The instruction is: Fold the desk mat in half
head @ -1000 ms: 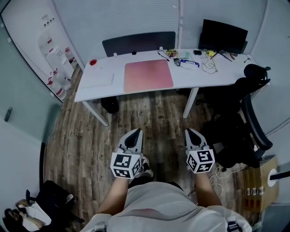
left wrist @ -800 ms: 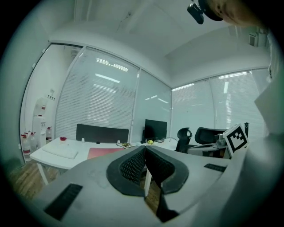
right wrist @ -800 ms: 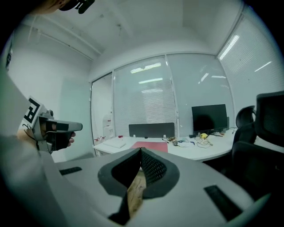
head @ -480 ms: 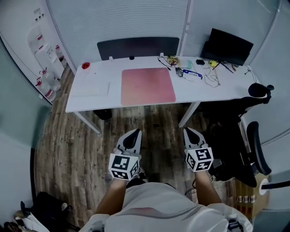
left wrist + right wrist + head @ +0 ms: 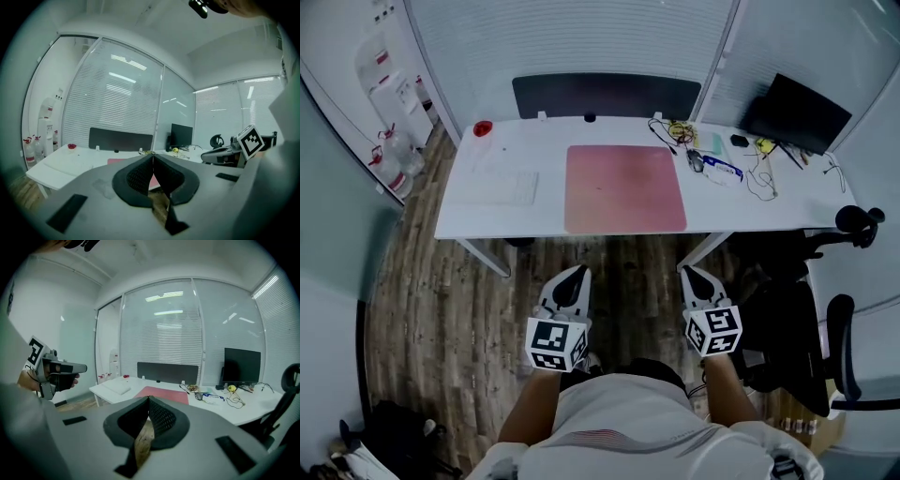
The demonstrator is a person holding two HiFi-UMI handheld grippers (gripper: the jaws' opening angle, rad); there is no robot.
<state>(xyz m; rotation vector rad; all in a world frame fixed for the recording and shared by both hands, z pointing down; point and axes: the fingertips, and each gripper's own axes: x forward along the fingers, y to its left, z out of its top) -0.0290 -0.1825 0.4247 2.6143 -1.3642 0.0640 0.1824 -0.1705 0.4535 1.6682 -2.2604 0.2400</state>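
Note:
A pink desk mat (image 5: 624,187) lies flat on the white desk (image 5: 516,217), near its middle. It also shows beyond the jaws as the pink desk mat (image 5: 163,394) in the right gripper view, and a sliver of the mat (image 5: 115,161) in the left gripper view. My left gripper (image 5: 575,274) and right gripper (image 5: 691,273) hover over the wooden floor, short of the desk's front edge. Both are shut with nothing between the jaws, tips touching at the left gripper (image 5: 153,155) and the right gripper (image 5: 148,398).
A white keyboard (image 5: 499,187) and a small red object (image 5: 482,127) sit on the desk's left. Cables, glasses (image 5: 719,169) and small items crowd the right, by a dark monitor (image 5: 796,113). A dark panel (image 5: 606,96) backs the desk. A black office chair (image 5: 825,309) stands at right.
The view has drawn closer to the desk, which now sits lower and larger in the head view. Both grippers stay shut and level in front of me.

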